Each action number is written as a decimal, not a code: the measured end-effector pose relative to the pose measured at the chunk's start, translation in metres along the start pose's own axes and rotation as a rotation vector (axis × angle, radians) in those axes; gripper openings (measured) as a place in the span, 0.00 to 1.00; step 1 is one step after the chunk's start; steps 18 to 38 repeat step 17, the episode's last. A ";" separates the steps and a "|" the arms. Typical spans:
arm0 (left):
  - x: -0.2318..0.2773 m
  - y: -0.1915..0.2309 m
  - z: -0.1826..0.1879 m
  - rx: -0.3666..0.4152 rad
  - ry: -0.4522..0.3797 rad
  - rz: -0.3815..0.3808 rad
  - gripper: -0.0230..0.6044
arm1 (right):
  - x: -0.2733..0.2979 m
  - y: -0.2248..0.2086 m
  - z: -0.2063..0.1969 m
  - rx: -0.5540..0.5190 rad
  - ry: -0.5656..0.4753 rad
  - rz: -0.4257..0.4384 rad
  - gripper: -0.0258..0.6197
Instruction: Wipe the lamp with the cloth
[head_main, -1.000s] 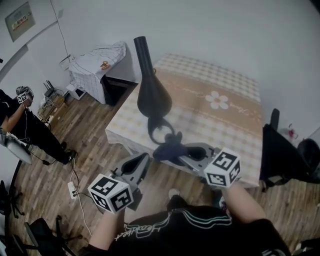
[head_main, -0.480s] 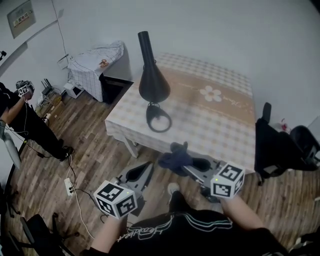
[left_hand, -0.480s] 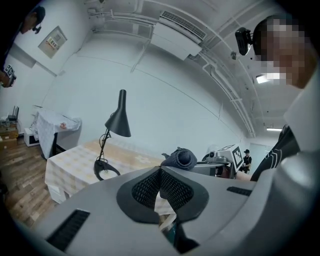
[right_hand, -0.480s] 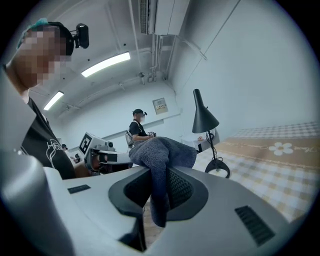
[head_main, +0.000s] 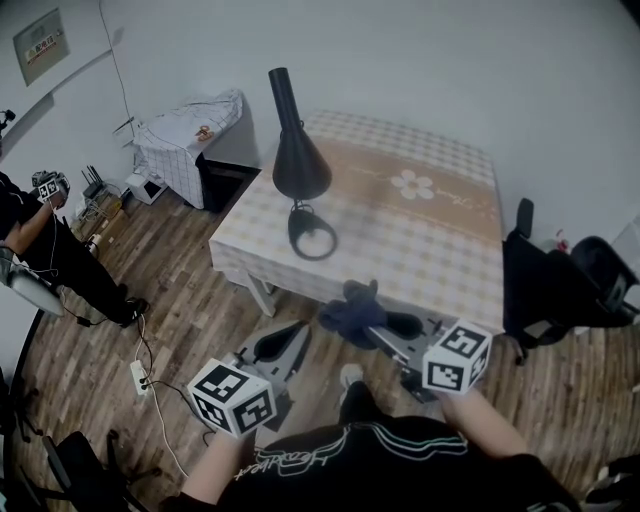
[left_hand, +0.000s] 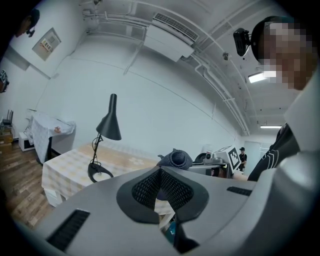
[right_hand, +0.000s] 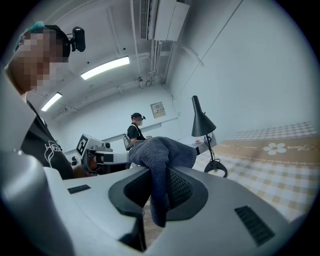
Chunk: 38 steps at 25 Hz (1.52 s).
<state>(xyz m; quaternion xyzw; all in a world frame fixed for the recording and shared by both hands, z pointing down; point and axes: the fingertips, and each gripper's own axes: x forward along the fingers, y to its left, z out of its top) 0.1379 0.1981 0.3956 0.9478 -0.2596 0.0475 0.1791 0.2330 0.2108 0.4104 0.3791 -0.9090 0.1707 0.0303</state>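
A black desk lamp (head_main: 293, 165) with a cone shade and a ring base (head_main: 311, 234) stands on the checked table (head_main: 430, 250), at its near left part. My right gripper (head_main: 372, 318) is shut on a dark blue cloth (head_main: 348, 310), held in front of the table's near edge, apart from the lamp. In the right gripper view the cloth (right_hand: 161, 160) hangs between the jaws, with the lamp (right_hand: 203, 126) beyond. My left gripper (head_main: 285, 342) is shut with nothing in it, lower left of the cloth. The left gripper view shows the lamp (left_hand: 108, 129) and the cloth (left_hand: 175, 159).
A covered cabinet (head_main: 190, 135) stands at the far left by the wall. A person (head_main: 45, 245) with grippers stands at the left on the wood floor. A black chair (head_main: 560, 290) is at the table's right. Cables and a power strip (head_main: 136, 375) lie on the floor.
Both grippers and the cloth have pulled back from the lamp's base toward me. The lamp now stands farther away in view.
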 end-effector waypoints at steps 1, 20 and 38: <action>0.000 -0.002 0.001 0.002 0.001 -0.002 0.04 | -0.002 0.001 0.001 0.001 -0.002 -0.002 0.13; -0.010 -0.021 0.001 0.016 -0.005 -0.018 0.04 | -0.013 0.014 0.003 -0.014 -0.038 -0.011 0.13; -0.010 -0.021 0.001 0.016 -0.005 -0.018 0.04 | -0.013 0.014 0.003 -0.014 -0.038 -0.011 0.13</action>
